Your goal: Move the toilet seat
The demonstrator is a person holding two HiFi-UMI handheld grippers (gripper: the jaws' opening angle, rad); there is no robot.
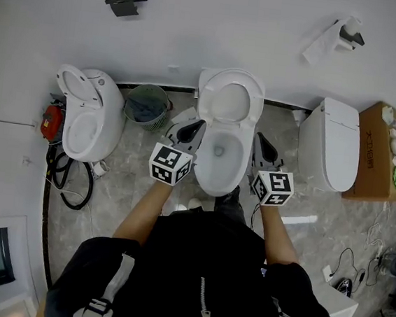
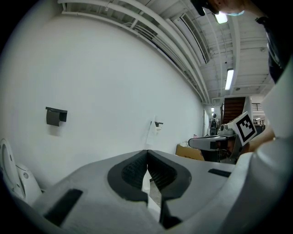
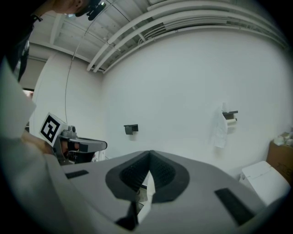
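In the head view the middle white toilet (image 1: 217, 177) stands against the wall. Its seat (image 1: 208, 95) and lid are raised upright. My left gripper (image 1: 198, 125) hangs just left of the bowl, my right gripper (image 1: 260, 137) just right of it. Neither touches the toilet. In the left gripper view the left gripper (image 2: 147, 153) has its dark pads pressed together with nothing between them, facing the white wall. The right gripper (image 3: 149, 154) looks the same in the right gripper view: shut and empty. Each gripper view shows the other gripper off to one side.
A second toilet (image 1: 89, 118) with its seat up stands at the left, and a closed toilet (image 1: 330, 143) at the right. A green waste basket (image 1: 147, 107) sits between left and middle toilets. A cardboard box (image 1: 374, 152), floor cables (image 1: 69, 179) and a wall paper roll (image 1: 330, 38) surround them.
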